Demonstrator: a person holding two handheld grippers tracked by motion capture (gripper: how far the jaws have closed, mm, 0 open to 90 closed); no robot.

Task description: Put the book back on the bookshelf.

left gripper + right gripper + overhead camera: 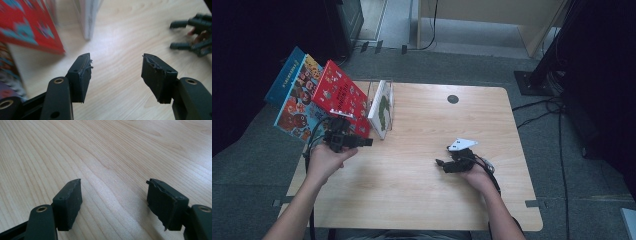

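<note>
1. Books stood at the desk's (422, 190) far left corner: a red book (339, 95) leaned out over the edge, with a blue picture book (294, 100) behind it, further left.
2. Just right of the red one, a white book with a green cover picture (382, 110) stood upright inside a clear holder (373, 90).
3. The left gripper (367, 142) hovered just in front of the red book's lower corner, its fingers pointing right across the desk towards the white book's near end.
4. In the left gripper view those fingers (81, 75) gaped wide, nothing between them but bare wood; the red book (30, 27) sat to the upper left and the white book's spine (87, 17) rose ahead.
5. The left gripper was near the red book, though whether it touched I couldn't tell.
6. The right gripper (439, 162) sat low over the middle of the desk, well apart from the books, pointing left.
7. Its fingers (70, 202) were spread wide too, gripping nothing, only wood grain beneath them.
8. From the left gripper's camera, the right gripper (178, 35) showed at the far right, a hand behind it.
</note>
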